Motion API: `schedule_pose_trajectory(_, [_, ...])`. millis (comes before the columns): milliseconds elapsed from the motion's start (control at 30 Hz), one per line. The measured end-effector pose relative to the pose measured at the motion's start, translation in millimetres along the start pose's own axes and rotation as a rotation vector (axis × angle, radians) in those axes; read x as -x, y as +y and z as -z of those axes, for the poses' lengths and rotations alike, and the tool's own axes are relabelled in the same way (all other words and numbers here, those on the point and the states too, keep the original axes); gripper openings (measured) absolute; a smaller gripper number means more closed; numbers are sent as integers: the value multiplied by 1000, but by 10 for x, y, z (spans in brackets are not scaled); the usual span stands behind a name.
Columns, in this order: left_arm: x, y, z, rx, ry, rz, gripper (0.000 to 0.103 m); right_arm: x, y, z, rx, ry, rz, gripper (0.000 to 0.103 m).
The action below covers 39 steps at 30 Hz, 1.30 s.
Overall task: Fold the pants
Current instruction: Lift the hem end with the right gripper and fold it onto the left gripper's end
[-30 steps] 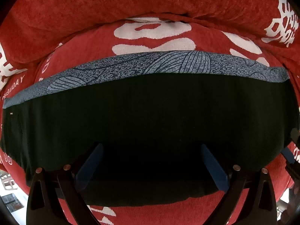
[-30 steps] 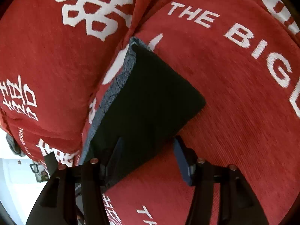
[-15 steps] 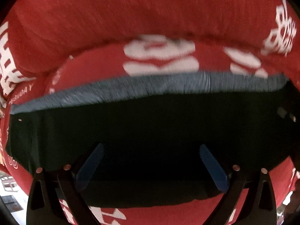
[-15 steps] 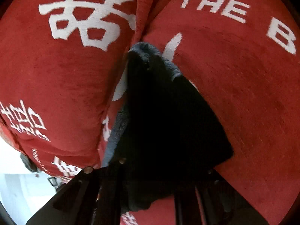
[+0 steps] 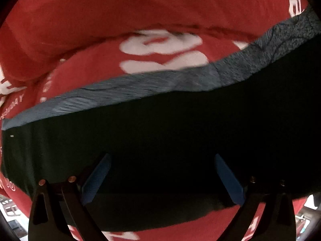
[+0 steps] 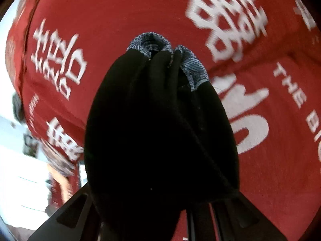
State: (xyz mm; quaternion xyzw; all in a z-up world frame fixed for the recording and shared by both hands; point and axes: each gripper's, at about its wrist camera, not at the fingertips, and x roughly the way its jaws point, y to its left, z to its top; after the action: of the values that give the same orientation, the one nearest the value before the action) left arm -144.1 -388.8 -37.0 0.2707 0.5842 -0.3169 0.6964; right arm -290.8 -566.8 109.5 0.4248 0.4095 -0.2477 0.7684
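Observation:
The black pants (image 5: 170,132) with a blue-grey patterned band (image 5: 140,86) lie on a red cover. In the left wrist view my left gripper (image 5: 161,168) is open, its blue-padded fingers (image 5: 96,178) spread over the near edge of the pants. The right end of the pants rises off the cover. In the right wrist view my right gripper (image 6: 170,204) is shut on the pants (image 6: 160,130), which hang bunched before the camera and hide the fingertips. The patterned band (image 6: 192,68) shows at the top of the bunch.
A red cover with white characters and letters (image 5: 160,46) spreads over the surface and a raised cushion behind (image 6: 230,20). A bright floor and some blurred objects (image 6: 30,150) lie past the cover's left edge in the right wrist view.
My right gripper closed on the end of the pants and lifted it, so the cloth now hangs bunched. In the left wrist view the right end of the pants rose. My left gripper stayed open.

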Motion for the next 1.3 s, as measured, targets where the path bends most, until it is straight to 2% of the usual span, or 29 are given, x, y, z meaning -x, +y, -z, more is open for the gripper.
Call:
schedule_pose_trajectory(133, [299,556,132,15,-45,51,103,7,457,103,104,-34,126,12])
schedule_pose_trajectory(233, [469,1084,240,26,-57,52,103,-169,926,305,211,-38,226,13])
schedule_pose_trajectory(367, [464,1846,373,56,-46,-10,103,-719,1552,765,354,-10,368,18])
schedule_pose_trajectory(467, [422,2372,457,102,-27,-62,103,-1137,1775,1141,420,43,426,25])
schedule_pose_trajectory(533, [363,2611,478,128,-18,-86,103,-1582,1962,1422,487,121,521,28])
schedule_pose_trajectory(567, [351,2738,496,145,-17,-94,103,-1582,1962,1422,487,121,521,28])
schedule_pose_trajectory(600, [340,2853,509,162,-17,-98,103,-1662,2004,1495,506,129,558,29])
schedule_pose_trajectory(667, [339,3010,521,196,-20,-94,103,-1746,2168,1635,548,103,633,51])
schedule_pose_trajectory(700, [331,3033,516,205,-19,-88,103,-1723,2265,1684,555,94,633,54])
schedule_pose_trajectory(800, [338,3112,492,214,-15,-48,103,-1576,2500,1791,582,90,587,58])
schedule_pose_trajectory(833, [359,3074,477,203,-16,-31,103,-1481,2568,1812,593,96,546,58])
schedule_pose_trajectory(967, [422,2853,391,129,-28,50,103,-1120,2538,1792,457,124,279,58])
schedule_pose_trajectory(1067, [503,2607,350,84,-37,161,103,-866,2086,1651,204,160,167,58])
schedule_pose_trajectory(1167, [511,2345,298,63,-30,293,101,-781,1427,1568,-171,191,44,58])
schedule_pose_trajectory(1200, [493,2268,270,57,-23,314,90,-770,1291,1566,-251,183,15,58])
schedule_pose_trajectory(1300, [376,1999,193,30,28,336,68,-807,1047,1615,-405,175,-89,58])
